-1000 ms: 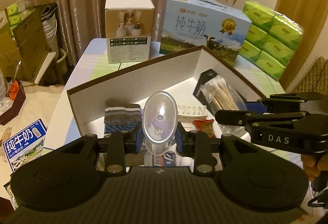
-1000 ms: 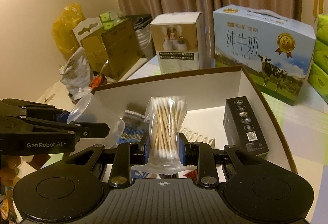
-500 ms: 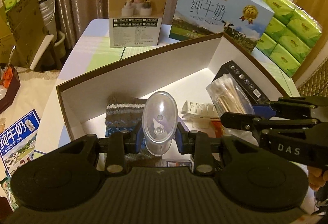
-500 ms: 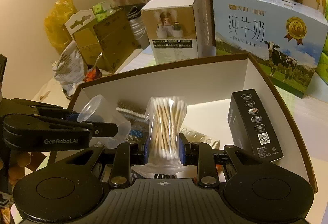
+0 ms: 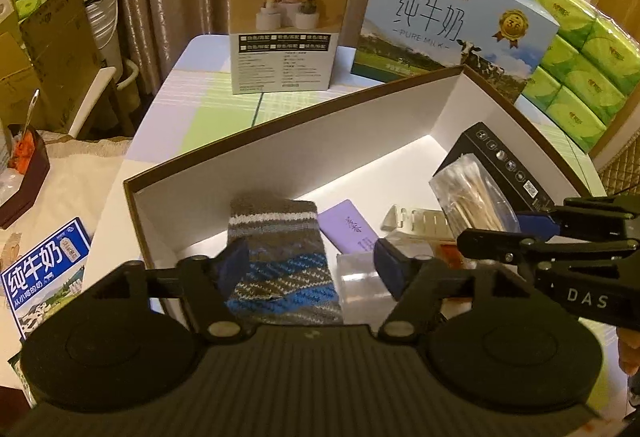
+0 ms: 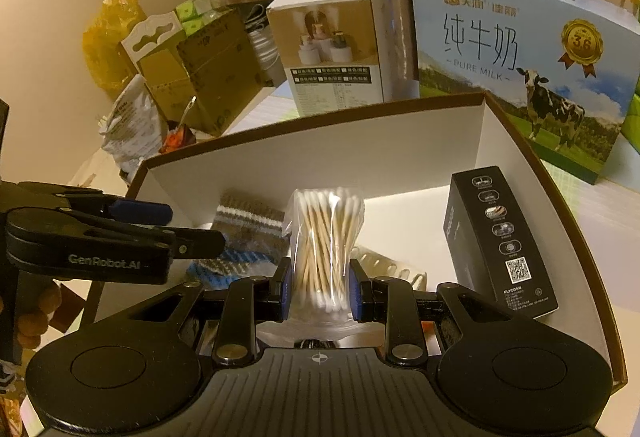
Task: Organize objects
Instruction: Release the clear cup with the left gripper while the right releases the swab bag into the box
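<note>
Now the left gripper's [image 5: 310,265] jaws have just been opening with the clear plastic cup [image 5: 360,287] loose between them, while the right gripper [image 6: 320,289] grasps the cotton-swab bag [image 6: 324,241], which could snag if dropped onto the cup inside the box [image 6: 320,157].

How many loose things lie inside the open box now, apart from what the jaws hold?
6 that show: sock at left, purple card, clear cup, white strip, orange packet and black carton at right. More may hide under the grippers.

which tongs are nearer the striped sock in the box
Left. The left tongs, jaws just opened and gripping nothing, hang right over the striped sock. The right tongs, shut on the bag of cotton swabs, sit off to its right.
</note>
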The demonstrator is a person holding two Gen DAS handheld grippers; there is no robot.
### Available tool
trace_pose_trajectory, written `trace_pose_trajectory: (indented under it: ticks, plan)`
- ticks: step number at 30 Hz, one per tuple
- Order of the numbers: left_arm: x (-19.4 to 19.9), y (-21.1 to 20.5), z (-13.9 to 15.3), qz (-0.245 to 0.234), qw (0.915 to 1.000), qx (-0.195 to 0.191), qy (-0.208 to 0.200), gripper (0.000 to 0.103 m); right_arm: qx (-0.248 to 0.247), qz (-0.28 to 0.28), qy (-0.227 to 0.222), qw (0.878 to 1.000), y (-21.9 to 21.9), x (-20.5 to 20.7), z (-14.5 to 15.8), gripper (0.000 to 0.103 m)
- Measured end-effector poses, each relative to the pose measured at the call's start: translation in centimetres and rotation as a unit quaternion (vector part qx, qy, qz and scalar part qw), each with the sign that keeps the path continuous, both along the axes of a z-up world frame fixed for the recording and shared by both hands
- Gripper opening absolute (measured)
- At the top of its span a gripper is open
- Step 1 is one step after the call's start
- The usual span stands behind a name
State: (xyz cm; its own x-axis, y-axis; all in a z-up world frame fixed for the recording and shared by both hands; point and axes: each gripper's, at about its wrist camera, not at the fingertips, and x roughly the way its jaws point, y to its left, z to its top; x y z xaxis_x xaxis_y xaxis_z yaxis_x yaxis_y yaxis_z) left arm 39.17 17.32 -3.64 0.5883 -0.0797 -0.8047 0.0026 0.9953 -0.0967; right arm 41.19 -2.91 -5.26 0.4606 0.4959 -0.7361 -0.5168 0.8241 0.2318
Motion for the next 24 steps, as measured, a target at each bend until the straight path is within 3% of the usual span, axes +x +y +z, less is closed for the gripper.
trace_pose_trajectory:
  ticks: [6, 10, 14, 24]
  plan:
    - [-0.2, -0.2, -0.1, -0.003, 1.0, 0.006, 0.006, 0.074, -0.008, -0.002, 0.001, 1.0, -0.2, -0.1, -0.2, 0.028]
    - [-0.5, -0.3, 0.0, -0.004, 0.9999, 0.005, 0.008, 0.08, -0.01, -0.011, -0.006, 1.0, -0.7, -0.3, -0.1, 0.057]
    - [-1.1, -0.6, 0.3, -0.008, 0.9999, 0.008, 0.003, 0.086, -0.018, -0.006, -0.01, 1.0, -1.1, -1.0, 0.1, 0.061]
    - [-2.9, -0.9, 1.2, 0.001, 0.9999, 0.015, -0.006, 0.096, -0.03, -0.006, -0.022, 0.999, -2.6, -3.2, 0.8, 0.085]
